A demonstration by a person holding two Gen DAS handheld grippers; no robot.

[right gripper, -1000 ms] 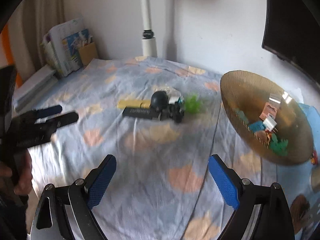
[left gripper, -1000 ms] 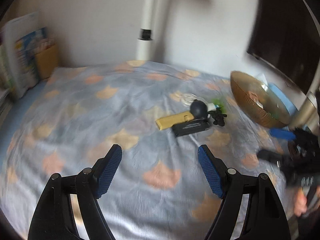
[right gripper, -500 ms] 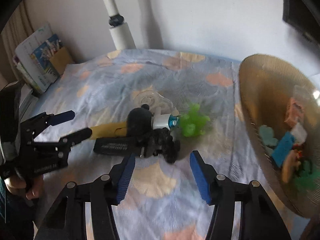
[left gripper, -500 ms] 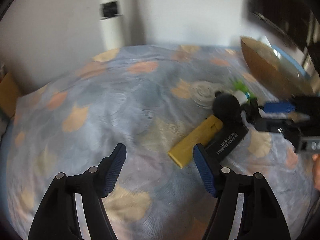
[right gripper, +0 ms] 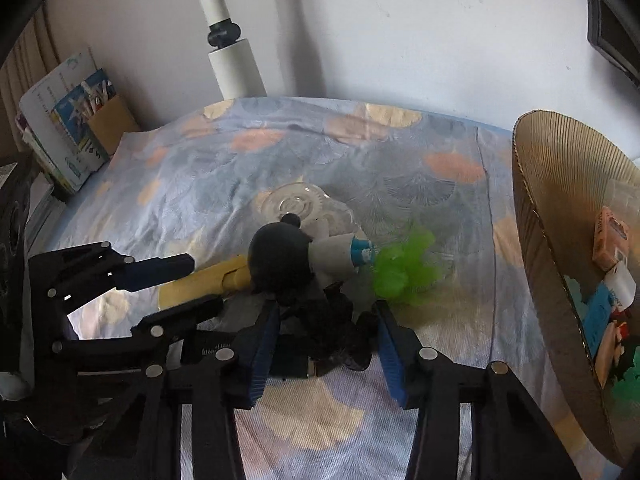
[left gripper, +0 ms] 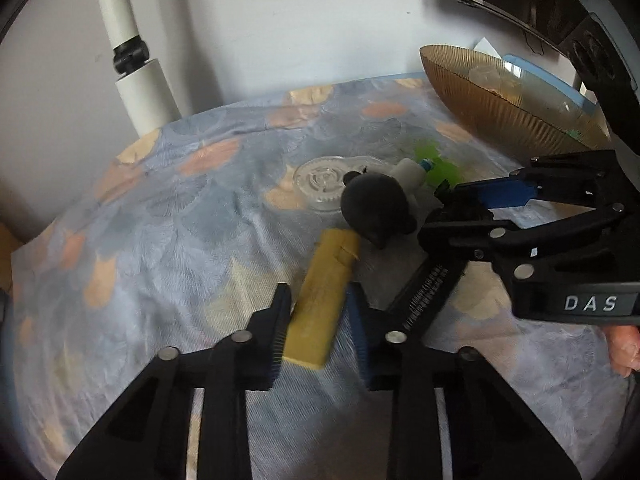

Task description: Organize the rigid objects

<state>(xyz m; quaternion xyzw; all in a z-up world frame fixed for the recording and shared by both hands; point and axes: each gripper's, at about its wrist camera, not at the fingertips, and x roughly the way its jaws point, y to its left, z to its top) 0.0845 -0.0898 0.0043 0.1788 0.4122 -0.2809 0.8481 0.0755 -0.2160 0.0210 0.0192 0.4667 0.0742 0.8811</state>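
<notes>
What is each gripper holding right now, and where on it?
The left gripper has just closed on the yellow block, clamping its near end. The right gripper, also closing, straddles the black toy; contact cannot be told.

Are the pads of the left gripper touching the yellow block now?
Touching. In the left wrist view the left gripper, whose jaws have just been closing, has both pads pressed against the sides of the yellow block, with no gap visible.

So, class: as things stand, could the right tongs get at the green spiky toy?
Probably yes. The right tongs sit around a black clump right beside the green spiky toy, and nothing lies over the toy; only the white tube touches its near side.
</notes>
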